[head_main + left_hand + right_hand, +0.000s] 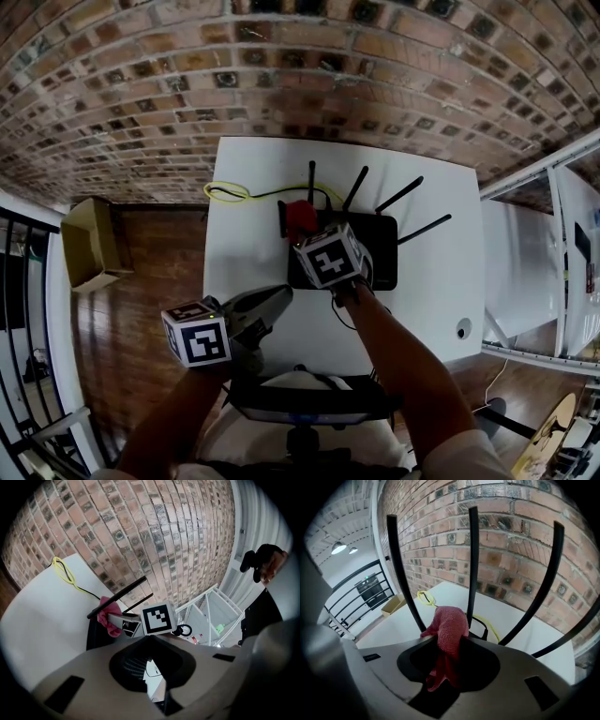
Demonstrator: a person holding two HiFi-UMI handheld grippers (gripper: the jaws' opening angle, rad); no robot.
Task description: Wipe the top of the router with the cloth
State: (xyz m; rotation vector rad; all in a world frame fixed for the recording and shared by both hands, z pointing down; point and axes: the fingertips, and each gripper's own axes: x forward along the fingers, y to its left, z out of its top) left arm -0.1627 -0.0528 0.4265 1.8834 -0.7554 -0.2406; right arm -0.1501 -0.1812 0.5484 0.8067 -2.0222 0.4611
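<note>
The black router (384,239) lies on the white table (244,234) with several antennas (398,196) fanned toward the brick wall. My right gripper (302,230) hangs over the router's left end, shut on a bunched red cloth (301,217). In the right gripper view the cloth (449,630) is pinched between the jaws and hangs down in front of the upright antennas (472,564). My left gripper (279,298) rests near the table's front left, jaws together and empty. The left gripper view shows the cloth (107,620) and the router (93,637) ahead.
A yellow cable (230,193) loops on the table behind the router. A small round fitting (462,328) sits at the table's front right. A cardboard box (94,242) stands on the wooden floor to the left. A white unit (525,272) flanks the table's right side.
</note>
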